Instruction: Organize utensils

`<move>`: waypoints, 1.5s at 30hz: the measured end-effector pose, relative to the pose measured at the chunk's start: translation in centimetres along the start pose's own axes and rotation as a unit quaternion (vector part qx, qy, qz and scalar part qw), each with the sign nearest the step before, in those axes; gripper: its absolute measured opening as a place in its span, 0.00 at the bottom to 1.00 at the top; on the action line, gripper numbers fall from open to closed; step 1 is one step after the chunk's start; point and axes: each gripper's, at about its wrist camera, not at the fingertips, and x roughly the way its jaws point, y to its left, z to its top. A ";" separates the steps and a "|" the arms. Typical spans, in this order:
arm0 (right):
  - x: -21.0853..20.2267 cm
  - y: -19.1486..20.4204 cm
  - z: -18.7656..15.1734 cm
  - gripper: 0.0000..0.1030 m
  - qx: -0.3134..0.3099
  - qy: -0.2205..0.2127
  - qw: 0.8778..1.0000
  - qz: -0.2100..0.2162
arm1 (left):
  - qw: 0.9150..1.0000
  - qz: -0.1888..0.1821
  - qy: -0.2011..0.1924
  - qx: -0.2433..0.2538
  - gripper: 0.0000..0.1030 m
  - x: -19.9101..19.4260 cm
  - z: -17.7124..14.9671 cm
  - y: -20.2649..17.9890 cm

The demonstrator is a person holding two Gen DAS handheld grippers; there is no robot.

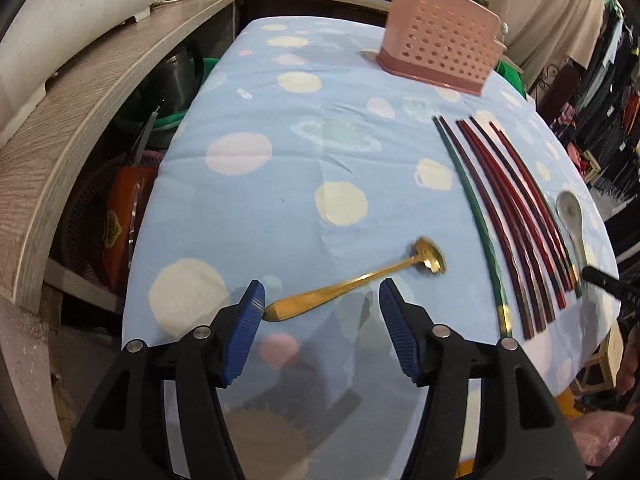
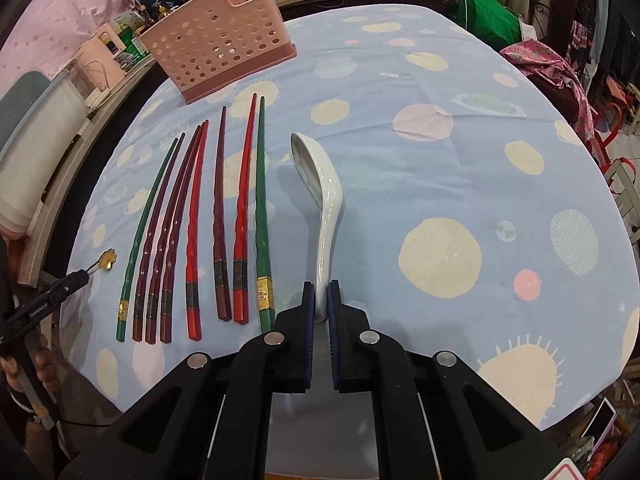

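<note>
Gold spoon (image 1: 352, 280) sits over on the left side of the cloth-covered table (image 1: 280, 152), handle end lying right between the spread fingers of the left gripper (image 1: 322, 294), bowl pointing off toward 2 o'clock. Nothing's pinched yet; the blue pads (image 1: 250, 320) stand apart from the handle, so I'd guess it's lined up for a grab. Lots of bare cloth at 12 o'clock from there, but the table edge drops off close at 9, so not much room to slide that way.

Next over, the chopsticks (image 2: 208, 232) lie in a neat row, tips aimed at 12 toward the pink basket (image 2: 220, 52) at the far end. Looks sorted on purpose, ready to go in.

Just right of them, the white ceramic spoon (image 2: 320, 216) has its handle clamped in the right gripper (image 2: 321, 304), jaws squeezed tight on it, bowl pointing to 12. Path to the basket runs up toward 11 over the chopsticks. Everything from 1 to 4 o'clock is open cloth.
</note>
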 end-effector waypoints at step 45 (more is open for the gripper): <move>-6.4 -0.3 6.2 0.01 -0.007 -0.126 0.992 0.007 | 0.994 -0.008 -0.105 -0.029 0.00 -8.9 6.0 -8.5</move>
